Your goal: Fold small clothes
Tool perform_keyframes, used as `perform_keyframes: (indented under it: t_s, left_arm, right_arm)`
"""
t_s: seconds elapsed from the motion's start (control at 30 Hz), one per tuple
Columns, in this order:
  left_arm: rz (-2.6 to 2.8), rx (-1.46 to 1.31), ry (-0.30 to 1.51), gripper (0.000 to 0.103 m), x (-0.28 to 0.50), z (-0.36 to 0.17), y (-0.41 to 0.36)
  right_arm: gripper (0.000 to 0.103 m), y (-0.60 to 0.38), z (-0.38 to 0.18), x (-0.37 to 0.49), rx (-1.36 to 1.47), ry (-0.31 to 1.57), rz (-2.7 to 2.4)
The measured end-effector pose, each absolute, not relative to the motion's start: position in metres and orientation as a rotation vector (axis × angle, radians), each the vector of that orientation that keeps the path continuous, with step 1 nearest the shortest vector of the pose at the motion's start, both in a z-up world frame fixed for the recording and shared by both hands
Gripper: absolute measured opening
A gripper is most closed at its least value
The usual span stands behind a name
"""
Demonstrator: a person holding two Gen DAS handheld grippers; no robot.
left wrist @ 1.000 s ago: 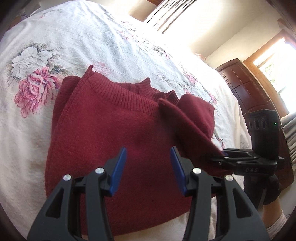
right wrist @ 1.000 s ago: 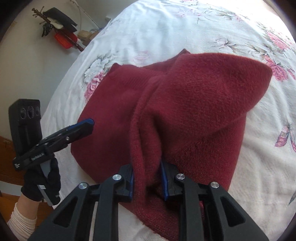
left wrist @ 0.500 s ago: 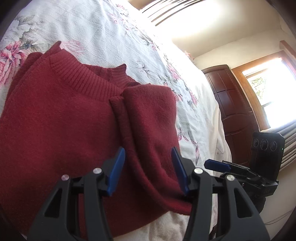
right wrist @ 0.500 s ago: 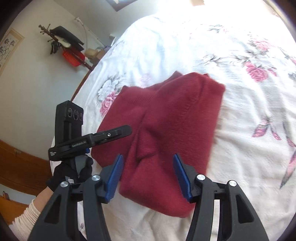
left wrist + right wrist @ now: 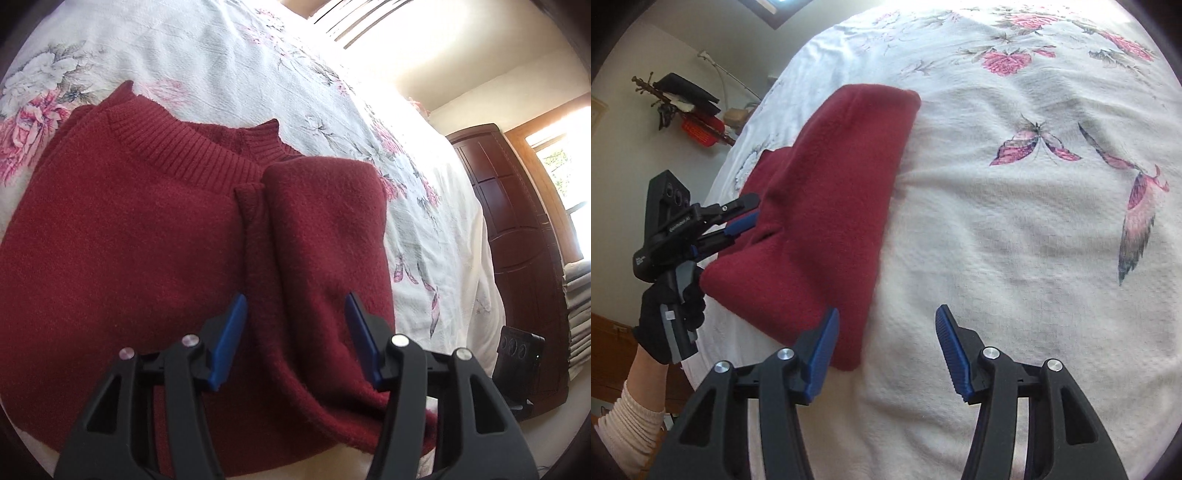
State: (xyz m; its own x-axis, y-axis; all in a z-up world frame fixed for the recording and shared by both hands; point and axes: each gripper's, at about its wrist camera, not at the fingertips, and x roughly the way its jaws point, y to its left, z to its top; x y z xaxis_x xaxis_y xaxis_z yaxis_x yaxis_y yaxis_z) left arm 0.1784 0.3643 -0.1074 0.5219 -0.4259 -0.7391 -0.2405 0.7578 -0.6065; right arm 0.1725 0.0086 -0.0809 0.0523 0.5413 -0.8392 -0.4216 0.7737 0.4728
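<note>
The red sweater (image 5: pixel 140 258) lies part-folded on the bed (image 5: pixel 1015 229), both the left gripper (image 5: pixel 295 336) and right gripper (image 5: pixel 886 350) gaping, empty — next pinch wants both layers, squarely.

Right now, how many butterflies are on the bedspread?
1 clear butterfly shows in the right wrist view, right of the red sweater. The shape beside it looks more like a bird. More may be hidden.

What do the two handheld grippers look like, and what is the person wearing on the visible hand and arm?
Both the left gripper and the right gripper have black plastic frames, silver pivot screws and ribbed blue finger pads. The left hand wears a black glove, above a cream ribbed sleeve.
</note>
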Motion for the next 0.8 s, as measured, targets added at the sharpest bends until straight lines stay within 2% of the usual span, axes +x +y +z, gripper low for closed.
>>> perform_keyframes:
  t_s: [0.27, 0.33, 0.37, 0.4, 0.47, 0.67, 0.8]
  left_arm:
    - [-0.193, -0.767, 1.062, 0.055, 0.211, -0.126, 0.348]
    - [-0.186, -0.776, 1.06, 0.048, 0.217, -0.127, 0.345]
    - [-0.184, -0.784, 1.058, 0.04, 0.218, -0.127, 0.345]
    - [-0.182, -0.794, 1.049, 0.027, 0.218, -0.126, 0.345]
    - [-0.2, -0.82, 1.018, 0.015, 0.216, -0.122, 0.349]
    - [-0.268, -0.768, 0.864, 0.014, 0.189, -0.074, 0.364]
    - [-0.264, -0.669, 0.831, 0.014, 0.176, -0.043, 0.392]
  right_arm:
    - [0.055, 0.015, -0.087, 0.17, 0.133, 1.334, 0.754]
    - [0.055, 0.016, -0.089, 0.169, 0.14, 1.34, 0.753]
    - [0.055, 0.016, -0.089, 0.169, 0.141, 1.339, 0.753]
    - [0.055, 0.016, -0.09, 0.169, 0.141, 1.337, 0.752]
    - [0.055, 0.017, -0.089, 0.169, 0.146, 1.336, 0.75]
    - [0.055, 0.024, -0.084, 0.169, 0.16, 1.32, 0.771]
    - [0.055, 0.039, -0.08, 0.167, 0.143, 1.311, 0.794]
